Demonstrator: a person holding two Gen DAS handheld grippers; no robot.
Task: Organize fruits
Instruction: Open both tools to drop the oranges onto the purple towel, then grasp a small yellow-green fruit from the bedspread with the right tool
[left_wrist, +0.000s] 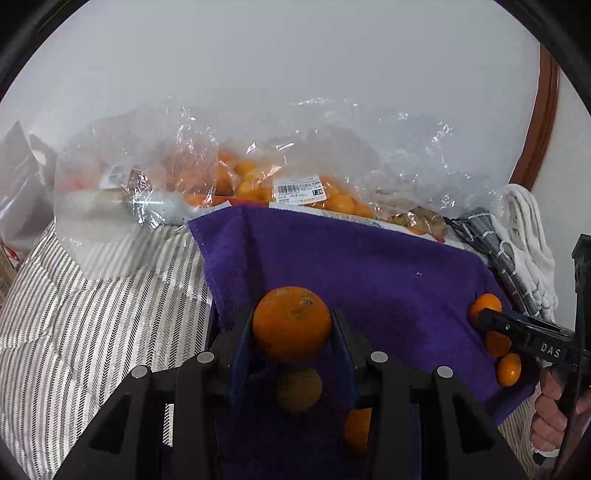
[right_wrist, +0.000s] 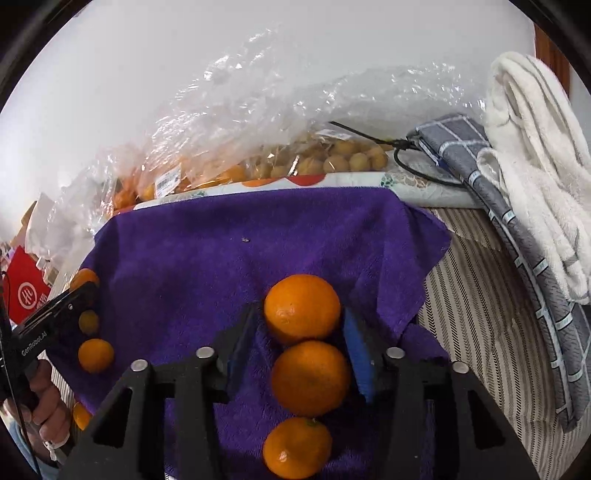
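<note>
**Two grippers over rows of mandarins on a purple towel**

In the left wrist view, the left gripper (left_wrist: 293, 328) holds a mandarin (left_wrist: 292, 323) between its blue pads, both pads pressed against the fruit's sides, the jaws only as wide as the fruit. The fruit sits above the purple towel (left_wrist: 369, 266). Below it, in shadow between the gripper's arms, lie two more mandarins: one (left_wrist: 299, 389) straight toward 6 o'clock, another (left_wrist: 357, 430) toward 5 o'clock, half hidden by the gripper frame.

At 3 o'clock of that view the right gripper (left_wrist: 487, 319) reaches in beside a row of three mandarins, a hand (left_wrist: 554, 406) gripping its handle.

In the right wrist view, the right gripper (right_wrist: 303, 325) stands parted around the top mandarin (right_wrist: 302, 308) of the row. The right-side pad stands clear of the fruit; on the other side contact cannot be told. The fruit rests on the towel, touching a second mandarin (right_wrist: 311, 376) just toward 6 o'clock, with a third (right_wrist: 297, 446) below that.

Toward 9 o'clock in this view the left gripper appears with small mandarins lined up beside it.

Beyond the towel, at 12 o'clock, clear plastic bags (left_wrist: 258, 155) hold more orange fruit with a price label (left_wrist: 299, 192). A white towel (right_wrist: 535, 166) and a grey checked cloth (right_wrist: 517, 240) lie at 2 o'clock. Striped bedding (left_wrist: 92, 295) is under the lot.
</note>
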